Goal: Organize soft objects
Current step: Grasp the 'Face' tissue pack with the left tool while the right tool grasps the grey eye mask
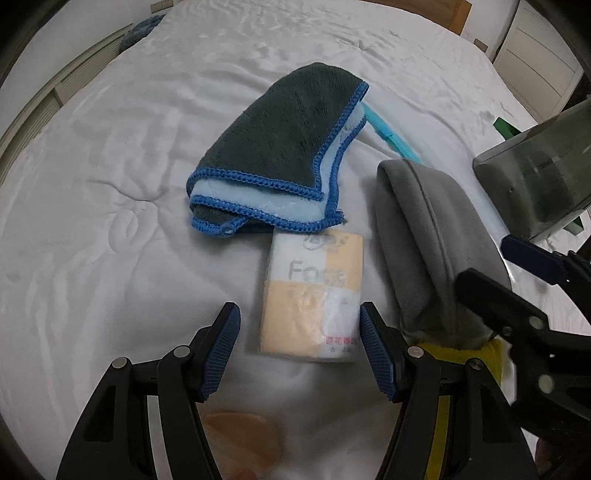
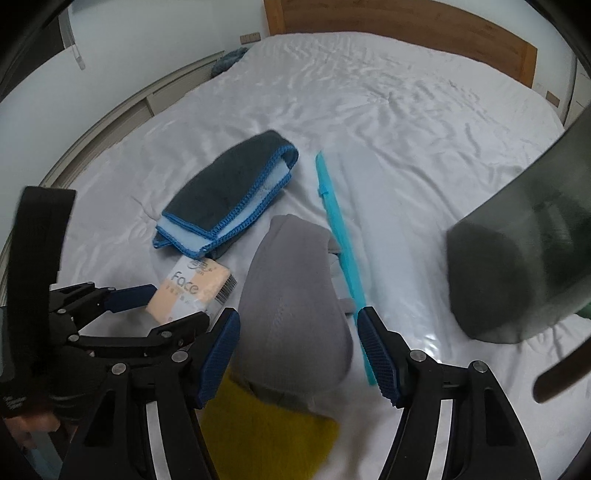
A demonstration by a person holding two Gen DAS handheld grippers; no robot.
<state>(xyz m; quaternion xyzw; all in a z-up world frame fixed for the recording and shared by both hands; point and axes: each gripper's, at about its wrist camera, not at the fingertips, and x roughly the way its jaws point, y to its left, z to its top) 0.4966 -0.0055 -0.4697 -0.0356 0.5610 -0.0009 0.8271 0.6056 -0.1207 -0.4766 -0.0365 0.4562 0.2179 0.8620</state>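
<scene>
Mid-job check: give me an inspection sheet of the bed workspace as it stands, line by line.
Surface: white bedsheet, wrinkled.
Job's things: dark towel with blue trim, folded; tissue pack just in front of it; grey cloth beside the pack, lying over a yellow cloth.
Clutter: clear bag with turquoise strip right of the grey cloth; dark translucent container at far right.
Grippers: left gripper open, jaws either side of the tissue pack's near end, not pressing; right gripper open over the grey cloth, no grip visible.
Cables: nothing seen.
Surroundings: wooden headboard, white cabinets, blue fabric at the bed's far left edge.
</scene>
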